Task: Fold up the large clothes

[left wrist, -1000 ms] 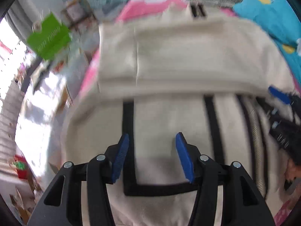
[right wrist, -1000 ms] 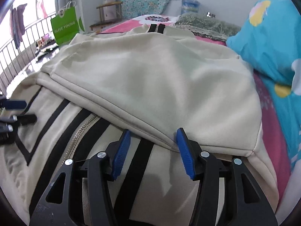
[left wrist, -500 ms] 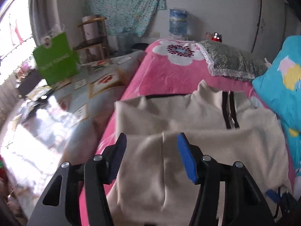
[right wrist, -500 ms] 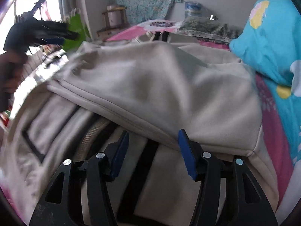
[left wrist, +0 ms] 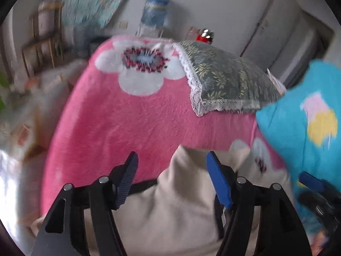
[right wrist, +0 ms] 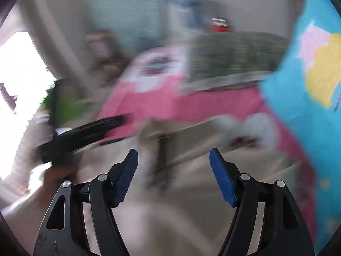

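Observation:
A cream jacket (left wrist: 181,202) with black stripes lies on a pink flowered blanket (left wrist: 127,123). In the left wrist view my left gripper (left wrist: 172,181) is open and empty, above the jacket's far collar edge. The right wrist view is blurred by motion; my right gripper (right wrist: 173,175) is open and empty above the cream jacket (right wrist: 170,202). The left gripper shows as a dark blur (right wrist: 81,136) at the left of that view. The right gripper's blue tip (left wrist: 309,180) shows at the right edge of the left wrist view.
A green leaf-print pillow with lace trim (left wrist: 226,79) lies at the head of the bed. A blue cartoon cushion (left wrist: 309,117) stands on the right. A water bottle (left wrist: 154,19) and a wooden shelf (left wrist: 42,36) stand by the far wall.
Both grippers have lifted off the folded jacket and swung forward toward its collar end. Both cameras now look toward the head of the bed. Both stayed open.

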`<state>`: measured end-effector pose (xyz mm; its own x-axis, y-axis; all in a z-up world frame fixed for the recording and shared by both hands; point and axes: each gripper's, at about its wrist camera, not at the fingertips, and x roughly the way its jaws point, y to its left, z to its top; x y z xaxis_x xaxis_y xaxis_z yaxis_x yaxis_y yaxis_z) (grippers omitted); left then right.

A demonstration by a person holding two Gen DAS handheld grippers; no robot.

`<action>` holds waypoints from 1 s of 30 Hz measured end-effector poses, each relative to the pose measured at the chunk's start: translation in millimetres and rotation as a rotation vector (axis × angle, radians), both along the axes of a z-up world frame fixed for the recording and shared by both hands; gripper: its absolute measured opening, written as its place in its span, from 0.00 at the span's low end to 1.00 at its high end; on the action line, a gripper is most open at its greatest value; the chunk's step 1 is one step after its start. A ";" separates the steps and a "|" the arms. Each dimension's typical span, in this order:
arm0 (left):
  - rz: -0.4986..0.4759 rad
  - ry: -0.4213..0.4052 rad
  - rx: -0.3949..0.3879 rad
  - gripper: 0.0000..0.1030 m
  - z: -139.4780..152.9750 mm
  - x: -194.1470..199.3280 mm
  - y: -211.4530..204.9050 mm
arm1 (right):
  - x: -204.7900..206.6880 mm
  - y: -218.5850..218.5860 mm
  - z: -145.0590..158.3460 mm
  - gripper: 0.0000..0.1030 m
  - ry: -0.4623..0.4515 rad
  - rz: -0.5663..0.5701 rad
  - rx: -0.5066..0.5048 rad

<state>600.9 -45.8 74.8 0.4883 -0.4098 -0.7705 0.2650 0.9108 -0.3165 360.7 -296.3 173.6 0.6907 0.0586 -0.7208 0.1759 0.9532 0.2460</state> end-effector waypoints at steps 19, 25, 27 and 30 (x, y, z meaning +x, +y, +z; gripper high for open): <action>-0.051 -0.225 0.115 0.09 -3.1 -66.8 -1.0 | 32.8 -15.9 -37.1 0.08 -0.022 -0.075 0.090; -0.101 -0.376 0.130 0.09 39.8 -189.3 6.3 | -76.2 3.1 -2.6 0.08 -0.204 0.038 0.030; -0.108 -0.389 0.123 0.09 48.8 -228.4 7.5 | -117.8 5.3 2.3 0.08 -0.263 0.057 0.013; -0.150 -0.443 0.199 0.09 45.9 -286.4 -1.2 | -160.6 10.8 -8.2 0.09 -0.284 0.086 -0.047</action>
